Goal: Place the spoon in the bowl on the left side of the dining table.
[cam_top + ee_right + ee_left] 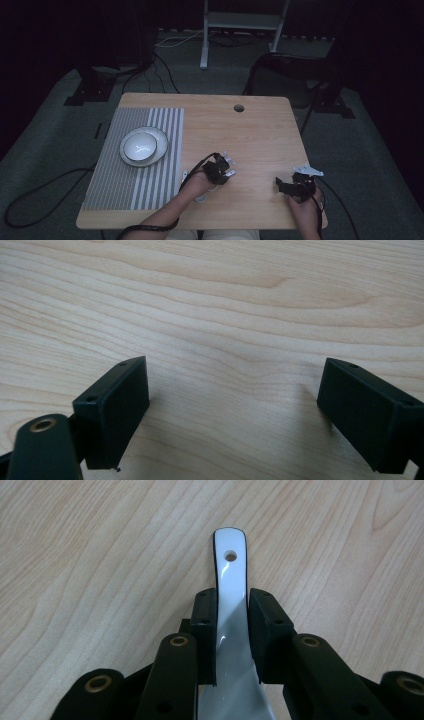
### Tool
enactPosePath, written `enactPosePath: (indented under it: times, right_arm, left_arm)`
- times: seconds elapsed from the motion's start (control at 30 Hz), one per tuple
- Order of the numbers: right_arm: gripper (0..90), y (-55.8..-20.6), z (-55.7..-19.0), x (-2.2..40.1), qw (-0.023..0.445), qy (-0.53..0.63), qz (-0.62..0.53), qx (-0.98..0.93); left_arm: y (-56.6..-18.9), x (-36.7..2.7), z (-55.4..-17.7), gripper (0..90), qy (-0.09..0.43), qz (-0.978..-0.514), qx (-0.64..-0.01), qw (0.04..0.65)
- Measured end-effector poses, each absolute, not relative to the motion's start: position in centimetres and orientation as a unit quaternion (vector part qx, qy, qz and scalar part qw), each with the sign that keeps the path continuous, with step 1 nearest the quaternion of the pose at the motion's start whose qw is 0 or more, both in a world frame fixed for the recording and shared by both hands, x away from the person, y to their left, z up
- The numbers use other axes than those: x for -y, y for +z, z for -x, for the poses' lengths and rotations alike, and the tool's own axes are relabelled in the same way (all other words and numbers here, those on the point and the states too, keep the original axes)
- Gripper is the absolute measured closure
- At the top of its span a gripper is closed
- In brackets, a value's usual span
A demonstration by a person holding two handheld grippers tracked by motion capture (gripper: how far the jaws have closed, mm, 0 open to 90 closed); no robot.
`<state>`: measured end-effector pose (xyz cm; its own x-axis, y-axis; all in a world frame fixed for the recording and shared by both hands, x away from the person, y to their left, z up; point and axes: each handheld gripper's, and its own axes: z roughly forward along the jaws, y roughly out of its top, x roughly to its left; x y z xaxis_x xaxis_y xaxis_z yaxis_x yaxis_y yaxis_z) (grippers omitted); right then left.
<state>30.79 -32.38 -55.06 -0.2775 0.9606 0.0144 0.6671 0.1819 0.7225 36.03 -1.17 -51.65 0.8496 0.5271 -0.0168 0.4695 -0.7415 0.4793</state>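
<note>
A white ceramic spoon (230, 572) with a hole near its handle tip lies between the jaws of my left gripper (233, 605), which is shut on its handle just above the wooden table (100, 555). In the high view the left gripper (220, 170) is near the table's front middle. My right gripper (281, 185) is near the front right corner, low over the wood. Its jaws stand wide apart with nothing between them in the right gripper view (232, 390).
A white bowl (140, 144) sits on a white plate (161, 135) on a grey striped mat (120, 185) covering the table's left part. A cable hole (239, 108) is at the back edge. Cables trail from both grippers.
</note>
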Motion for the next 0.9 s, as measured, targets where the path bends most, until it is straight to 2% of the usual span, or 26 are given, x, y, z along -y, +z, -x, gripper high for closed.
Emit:
enactPosePath:
  times: [0.9]
  right_arm:
    - [12.7,-55.1,-30.8,32.4,0.231,0.318,-0.555,-0.733]
  left_arm:
    - [-48.3,-0.4,-35.9,74.9,0.073,-0.914,-0.276,0.287]
